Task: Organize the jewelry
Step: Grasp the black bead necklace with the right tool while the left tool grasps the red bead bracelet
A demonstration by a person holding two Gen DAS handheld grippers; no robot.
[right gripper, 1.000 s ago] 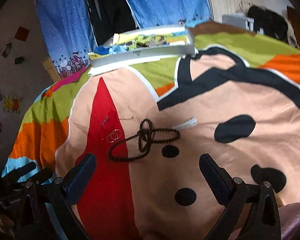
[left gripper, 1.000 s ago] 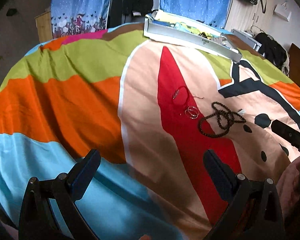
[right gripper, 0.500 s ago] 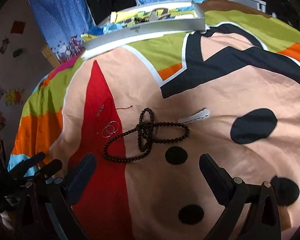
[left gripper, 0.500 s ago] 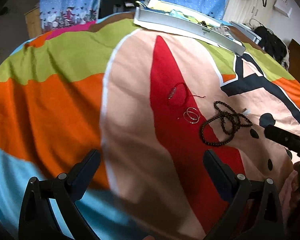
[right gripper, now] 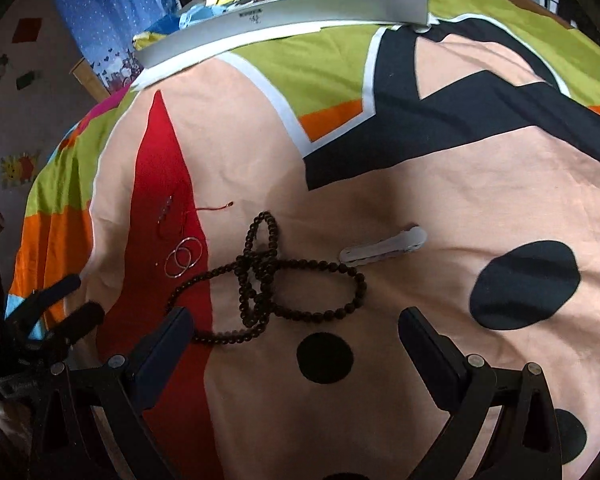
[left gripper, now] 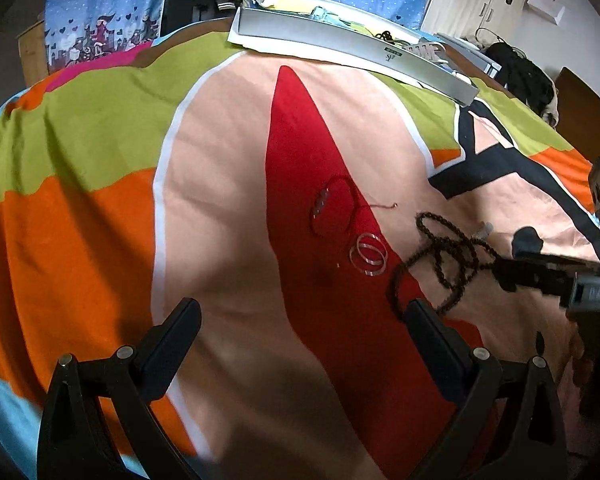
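The right gripper [right gripper: 292,336] has its fingers wide apart and holds nothing. Just ahead of them, between the two tips and a little toward the left finger, lies the dark bead necklace [right gripper: 268,276] on the bed cover [right gripper: 440,160]. Its nearest loop reaches almost to the left fingertip [right gripper: 172,328]; whether it touches, I cannot tell. The necklace is spread mostly sideways across the fingers, with a tangled knot in the middle and one small loop pointing away.

The left gripper [left gripper: 300,332] is also wide and empty. For it the necklace [left gripper: 440,256] lies ahead and to the right, close to its right finger [left gripper: 424,320]. I judge the right hand is better placed for this piece, because the beads are more nearly centred between its fingers.

Farther ahead and left of the right fingers lie two thin silver rings [right gripper: 184,258], which overlap, and beyond them a red cord bracelet [right gripper: 176,216]. A white hair clip [right gripper: 384,246] is just beyond the necklace, to the right. The grey tray [right gripper: 284,20] stands far ahead, at the other end of the cover.
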